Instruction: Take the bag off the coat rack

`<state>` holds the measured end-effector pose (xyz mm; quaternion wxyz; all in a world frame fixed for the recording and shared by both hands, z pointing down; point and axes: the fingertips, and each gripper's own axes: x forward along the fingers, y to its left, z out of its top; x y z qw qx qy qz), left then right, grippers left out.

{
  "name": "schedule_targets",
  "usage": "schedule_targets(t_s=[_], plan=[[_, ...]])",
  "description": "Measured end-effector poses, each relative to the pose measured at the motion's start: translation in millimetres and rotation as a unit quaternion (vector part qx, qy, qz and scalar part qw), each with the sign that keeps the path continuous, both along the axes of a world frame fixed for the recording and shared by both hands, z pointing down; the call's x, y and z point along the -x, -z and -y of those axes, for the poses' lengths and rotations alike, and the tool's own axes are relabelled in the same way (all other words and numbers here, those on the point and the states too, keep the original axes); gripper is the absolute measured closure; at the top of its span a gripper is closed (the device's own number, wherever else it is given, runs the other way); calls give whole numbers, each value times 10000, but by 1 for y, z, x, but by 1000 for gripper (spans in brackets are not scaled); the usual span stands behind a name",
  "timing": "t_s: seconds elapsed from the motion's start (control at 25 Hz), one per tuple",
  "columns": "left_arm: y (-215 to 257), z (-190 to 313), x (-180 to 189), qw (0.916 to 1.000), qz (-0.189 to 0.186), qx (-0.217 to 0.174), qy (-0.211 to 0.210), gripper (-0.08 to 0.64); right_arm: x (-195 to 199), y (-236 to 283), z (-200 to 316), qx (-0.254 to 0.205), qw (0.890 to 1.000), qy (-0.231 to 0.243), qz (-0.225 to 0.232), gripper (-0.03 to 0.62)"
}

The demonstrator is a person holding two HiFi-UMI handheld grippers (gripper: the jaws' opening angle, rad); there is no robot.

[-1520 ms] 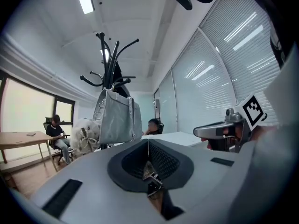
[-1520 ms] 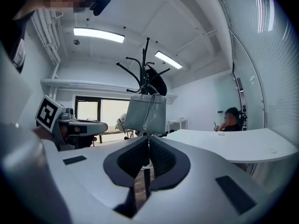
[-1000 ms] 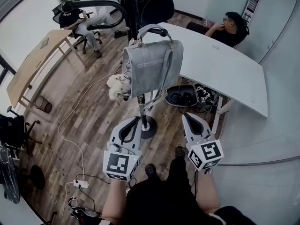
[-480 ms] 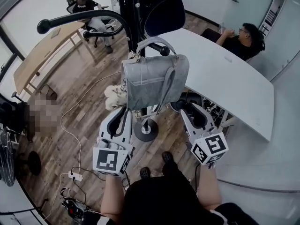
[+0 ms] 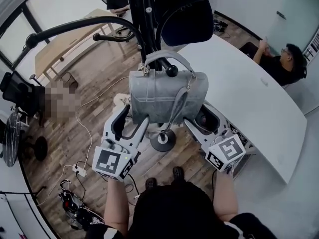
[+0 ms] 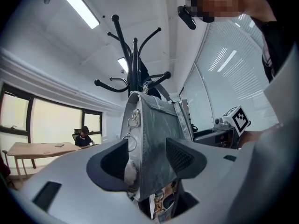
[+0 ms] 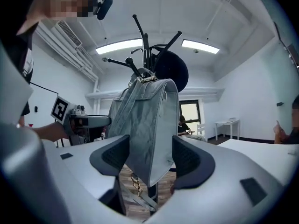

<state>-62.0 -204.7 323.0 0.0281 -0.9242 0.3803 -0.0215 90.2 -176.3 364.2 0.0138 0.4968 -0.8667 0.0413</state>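
Note:
A grey handbag (image 5: pixel 167 96) hangs by its top handle from a knobbed hook (image 5: pixel 172 71) of the black coat rack (image 5: pixel 144 14). My left gripper (image 5: pixel 133 118) is at the bag's lower left end and my right gripper (image 5: pixel 199 117) at its lower right end. In the left gripper view the bag's end (image 6: pixel 152 139) sits between the opening jaws of the left gripper (image 6: pixel 147 160), with a chain and fluffy charm beside one pad. In the right gripper view the bag's other end (image 7: pixel 149 125) stands between the opening jaws of the right gripper (image 7: pixel 149 157), and the pads are not pressing on it.
The rack's round base (image 5: pixel 163 142) stands on the wood floor below the bag. A dark round item (image 5: pixel 187 19) hangs higher on the rack. A white table (image 5: pixel 249 98) with a seated person (image 5: pixel 281 63) is to the right, a wooden desk (image 5: pixel 65 49) to the left, and cables (image 5: pixel 79 168) lie on the floor.
Both grippers have risen from below the bag to its lower ends. Their jaws, shut before, now stand apart around the bag. The head view has moved closer to the rack.

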Motion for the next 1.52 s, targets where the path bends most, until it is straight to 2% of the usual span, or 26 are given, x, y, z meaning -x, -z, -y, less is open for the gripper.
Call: schedule_targets(t_s=[0.16, 0.4, 0.52, 0.8, 1.0, 1.52], plan=[[-1, 2, -2, 10000, -19, 36, 40, 295, 4, 1, 8, -83, 9984, 557, -32, 311], [-4, 0, -18, 9999, -17, 31, -114, 275, 4, 1, 17, -142, 9938, 1093, 110, 310], [-7, 4, -26, 9999, 132, 18, -91, 256, 6, 2, 21, -170, 9919, 1250, 110, 308], [-9, 7, -36, 9996, 221, 33, -188, 227, 17, 14, 24, -368, 9868, 1546, 322, 307], [-11, 9, -40, 9996, 229, 40, -132, 218, 25, 15, 28, -424, 9854, 1607, 358, 307], [-8, 7, -41, 9991, 306, -16, 309, 225, 20, 18, 31, -583, 9897, 1267, 324, 324]])
